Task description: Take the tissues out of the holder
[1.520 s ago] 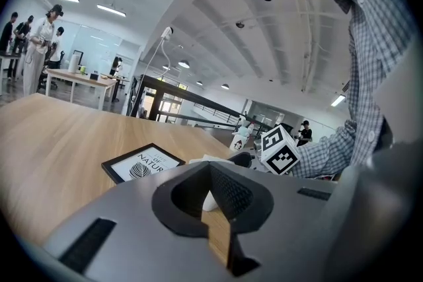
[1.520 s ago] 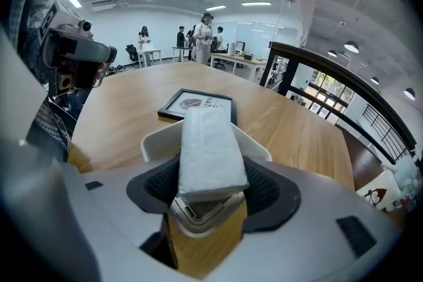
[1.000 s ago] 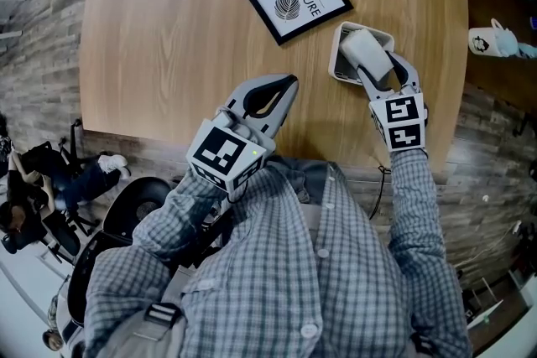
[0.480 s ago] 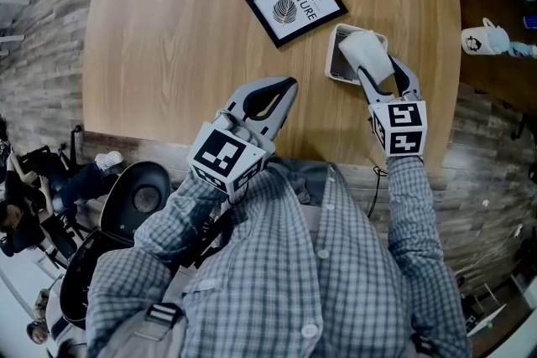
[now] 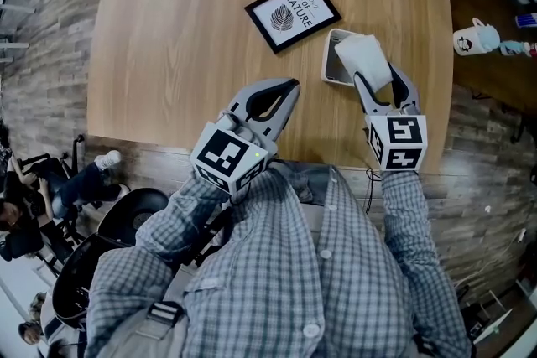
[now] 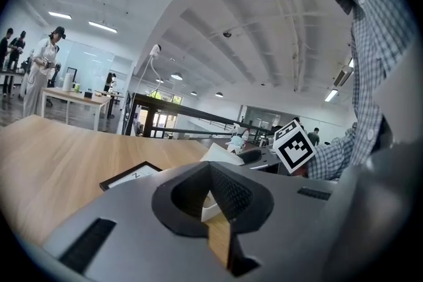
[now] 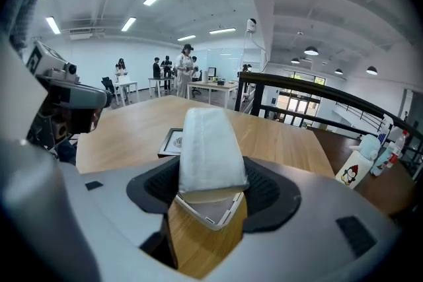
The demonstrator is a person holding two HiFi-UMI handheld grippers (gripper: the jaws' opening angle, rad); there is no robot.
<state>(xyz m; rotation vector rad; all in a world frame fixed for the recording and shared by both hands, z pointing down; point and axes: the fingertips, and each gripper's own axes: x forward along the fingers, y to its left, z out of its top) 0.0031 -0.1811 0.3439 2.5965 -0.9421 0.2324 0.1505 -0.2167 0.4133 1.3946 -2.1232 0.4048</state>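
Observation:
A white tissue pack (image 5: 363, 59) is clamped between the jaws of my right gripper (image 5: 377, 78), which is shut on it. The pack is tilted and raised over the white square holder (image 5: 330, 63) on the wooden table. In the right gripper view the tissue pack (image 7: 206, 150) stands up from the jaws of the right gripper (image 7: 208, 185), and the holder's rim (image 7: 201, 210) shows just under it. My left gripper (image 5: 285, 88) hovers over the table's near edge, left of the holder, shut on nothing. In its own view the left gripper (image 6: 211, 168) points at the holder.
A black-framed leaf picture (image 5: 293, 12) lies flat on the table (image 5: 168, 54) just beyond the holder, also seen as the frame (image 7: 170, 141) in the right gripper view. A penguin mug (image 5: 474, 38) stands on a darker surface at the far right. The table's near edge (image 5: 168, 148) runs beneath both grippers.
My right gripper has raised the tissue pack higher out of the holder, so more of the pack shows above the rim. The left gripper has stayed where it was.

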